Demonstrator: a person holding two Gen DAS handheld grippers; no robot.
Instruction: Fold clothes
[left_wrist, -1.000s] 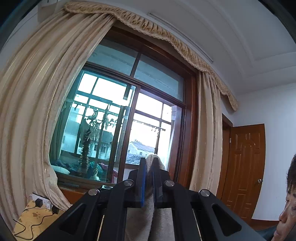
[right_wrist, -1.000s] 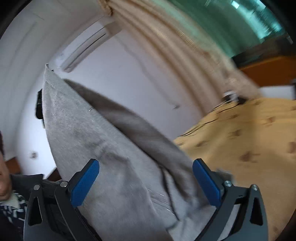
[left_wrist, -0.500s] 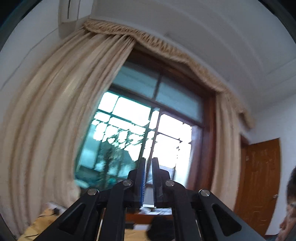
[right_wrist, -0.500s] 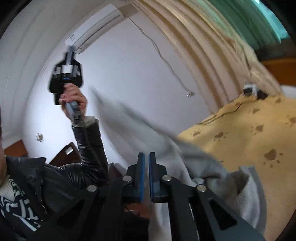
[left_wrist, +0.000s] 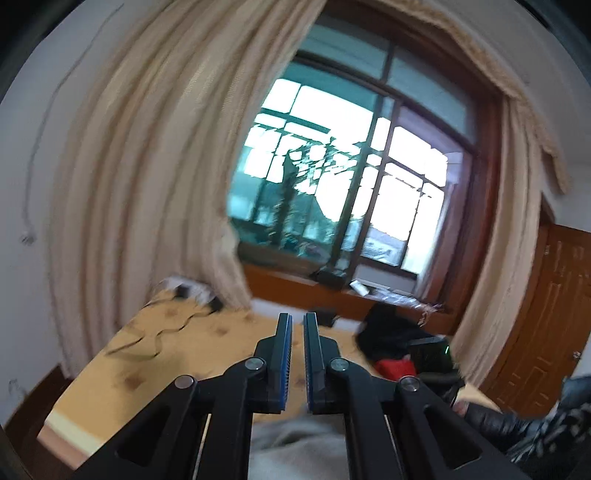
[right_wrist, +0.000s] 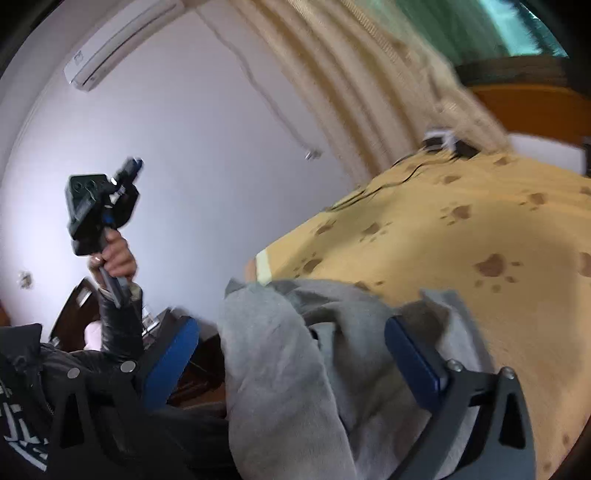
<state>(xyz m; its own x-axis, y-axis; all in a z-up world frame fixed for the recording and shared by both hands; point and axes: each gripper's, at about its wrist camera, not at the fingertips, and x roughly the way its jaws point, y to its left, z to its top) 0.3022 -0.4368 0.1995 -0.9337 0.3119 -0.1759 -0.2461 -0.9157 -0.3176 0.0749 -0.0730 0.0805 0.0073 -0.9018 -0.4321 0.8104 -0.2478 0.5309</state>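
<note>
Left gripper (right_wrist: 131, 171), raised at centre left of the right wrist view, has its blue pads nearly pressed together on nothing. Right gripper (right_wrist: 291, 350) gapes wide at the bottom, straddling a crumpled grey fleece garment (right_wrist: 280, 354) on a yellow paw-print bedspread (right_wrist: 461, 236).

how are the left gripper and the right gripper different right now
The left gripper has its fingers nearly together with nothing between them; the right gripper is spread wide. The left gripper is raised in the air above the yellow bedspread; the right gripper is low, straddling the crumpled gray garment without pinching it. Both have black frames and blue finger pads.
</note>
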